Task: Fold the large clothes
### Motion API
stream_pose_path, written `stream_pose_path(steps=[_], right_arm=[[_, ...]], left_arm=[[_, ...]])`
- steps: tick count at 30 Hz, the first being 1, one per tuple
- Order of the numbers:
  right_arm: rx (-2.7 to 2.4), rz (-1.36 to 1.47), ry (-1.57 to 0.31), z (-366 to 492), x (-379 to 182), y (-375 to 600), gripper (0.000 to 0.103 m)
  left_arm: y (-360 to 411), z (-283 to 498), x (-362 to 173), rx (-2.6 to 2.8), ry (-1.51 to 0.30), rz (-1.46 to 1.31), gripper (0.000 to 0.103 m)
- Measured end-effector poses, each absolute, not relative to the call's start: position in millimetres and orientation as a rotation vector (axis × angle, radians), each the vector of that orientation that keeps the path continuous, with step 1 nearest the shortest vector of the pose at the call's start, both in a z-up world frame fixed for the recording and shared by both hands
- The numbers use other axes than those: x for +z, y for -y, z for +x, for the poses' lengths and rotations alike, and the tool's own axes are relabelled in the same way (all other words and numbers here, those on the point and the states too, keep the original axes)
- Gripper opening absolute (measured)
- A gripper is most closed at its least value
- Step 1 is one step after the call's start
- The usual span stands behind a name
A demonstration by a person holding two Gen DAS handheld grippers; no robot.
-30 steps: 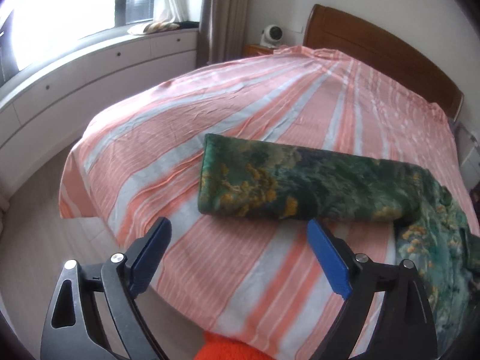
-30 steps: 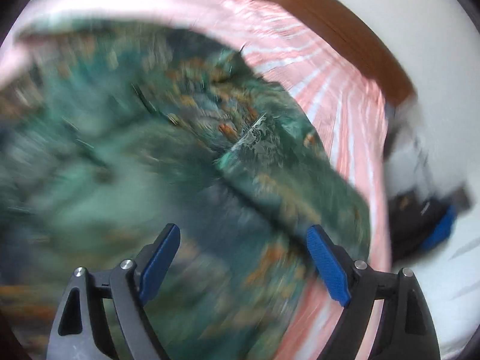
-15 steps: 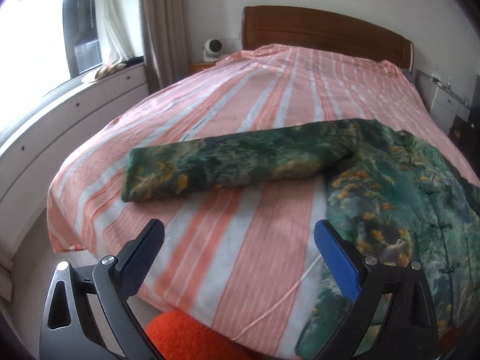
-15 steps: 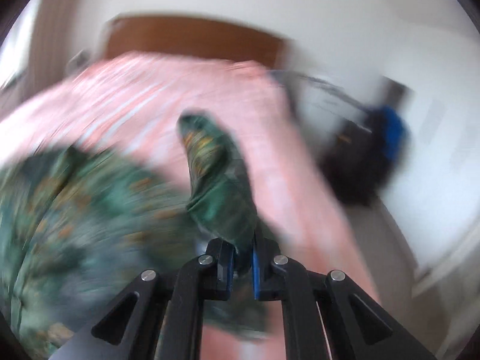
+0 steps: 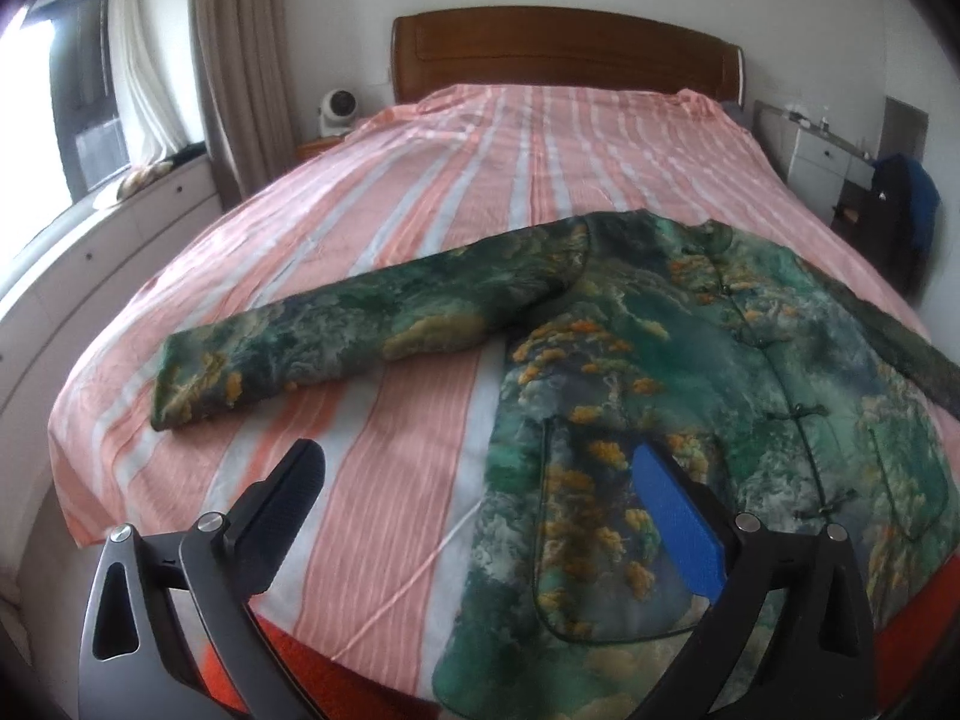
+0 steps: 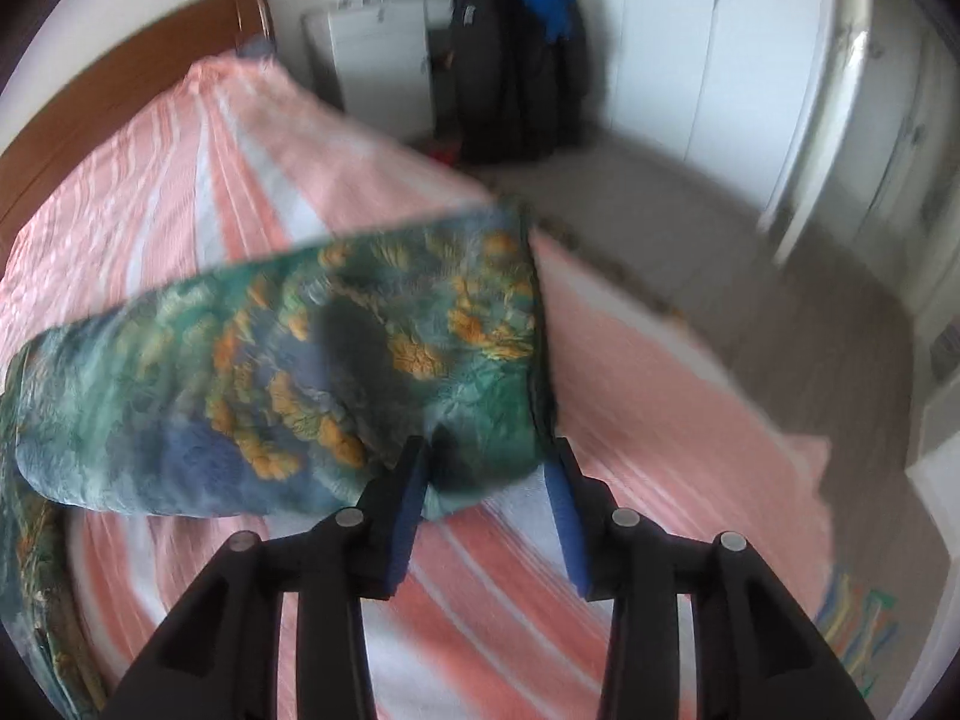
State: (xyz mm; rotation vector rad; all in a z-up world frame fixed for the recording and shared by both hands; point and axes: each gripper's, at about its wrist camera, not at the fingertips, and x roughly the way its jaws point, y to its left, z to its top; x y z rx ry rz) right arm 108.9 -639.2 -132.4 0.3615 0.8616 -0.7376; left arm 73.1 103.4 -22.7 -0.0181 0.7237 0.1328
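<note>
Green printed jacket [image 5: 690,360] spread front-up across the near end of a pink striped bed [image 5: 510,168], one sleeve [image 5: 360,336] reaching out flat to the left, the other sleeve [image 6: 312,372] out to the right. Looks padded and soft: likely bulky, limp, fairly light, apt to sag when lifted, so best taken at a cuff, hem corner or shoulder seam. Left gripper [image 5: 474,504] hovering over the near hem with jaws opening wide, nothing between them, body of the jacket just beyond its right finger. Right gripper [image 6: 486,480] at the right sleeve's cuff, jaws opening, cuff between them but one pad clear of the cloth. Wooden headboard [image 5: 564,54] far behind.
</note>
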Motion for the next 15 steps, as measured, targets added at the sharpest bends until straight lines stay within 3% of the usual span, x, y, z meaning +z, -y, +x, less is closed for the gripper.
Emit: stream_pose_path(steps=[2,6,11,15], right_arm=[[-0.642,0.273,-0.783,114.3,-103.2,593.4,0.045],[-0.222,0.206,-0.728,152.8,-66.3,467.5,0.081],[0.08,0.049,-0.772,212.6,-83.6,325.1,0.084],[0.014,0.021,-0.828,246.6,-137.0,312.6,0.084]], left_arm=[[-97.9,70.2,-22.0,0.115,-0.717,-0.022,0.103],[-81.5,75.2,-25.3,0.059,-0.725,-0.088,0.103],[-56.4,80.4,-26.0,0.029,-0.758,-0.1,0.103],[-45.3,74.7,-22.4,0.037,-0.758,-0.041,0.103]])
